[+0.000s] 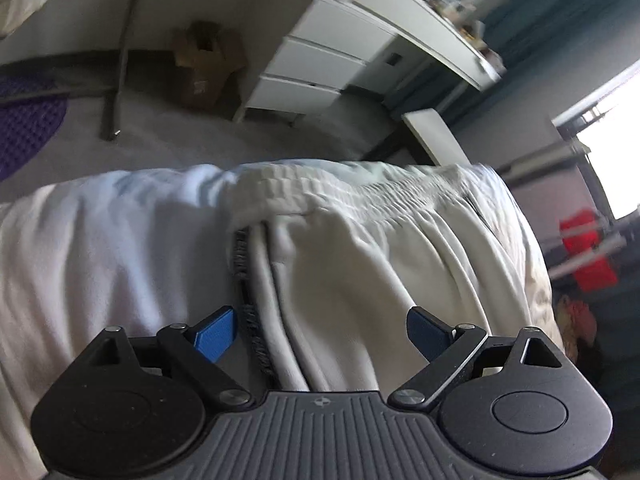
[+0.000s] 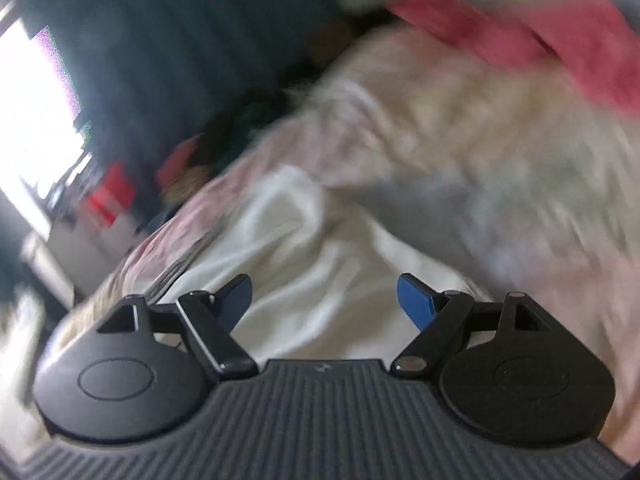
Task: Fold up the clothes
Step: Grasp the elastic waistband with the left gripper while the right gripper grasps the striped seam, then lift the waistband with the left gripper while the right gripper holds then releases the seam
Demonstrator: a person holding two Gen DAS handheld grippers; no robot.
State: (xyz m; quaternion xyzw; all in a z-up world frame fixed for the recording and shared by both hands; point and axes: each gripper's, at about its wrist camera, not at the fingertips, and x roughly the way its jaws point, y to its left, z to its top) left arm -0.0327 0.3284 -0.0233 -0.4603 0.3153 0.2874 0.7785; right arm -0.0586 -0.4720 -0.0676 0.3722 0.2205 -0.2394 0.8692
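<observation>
Grey carpet [image 1: 168, 148] fills the far ground in my left wrist view, with a white drawer unit [image 1: 316, 76] under a cluttered white table [image 1: 432, 28], a cardboard box [image 1: 204, 68] beside the drawers and a purple mat [image 1: 24, 124] at the left edge. Bright window light [image 1: 612, 152] burns out the right side, and something red [image 1: 588, 252] sits below it, too blurred for me to name.

Closer in, the white trousers [image 1: 360, 264] lie across a white bed cover [image 1: 100, 248], elastic waistband [image 1: 320, 192] toward the far edge, a dark-edged pocket or seam running down toward my left tool [image 1: 322, 334]. Its blue pads [image 1: 216, 338] stand wide apart, nothing pinched between them, angled down at the cloth just below the waistband; whether they touch the fabric I cannot tell.

My right wrist view is heavily smeared. I make out white cloth [image 2: 320, 264] directly ahead of the right tool [image 2: 324, 304], a pale patterned bedspread [image 2: 460, 128] beyond it, a pink-red garment [image 2: 560, 44] draped at the upper right, and a dark blue curtain [image 2: 168, 40] beside the window glare [image 2: 32, 120]. Red items [image 2: 112, 196] sit near the bed's edge. The right tool's pads [image 2: 416, 306] are also spread wide and empty, tilted downward over the white cloth.
</observation>
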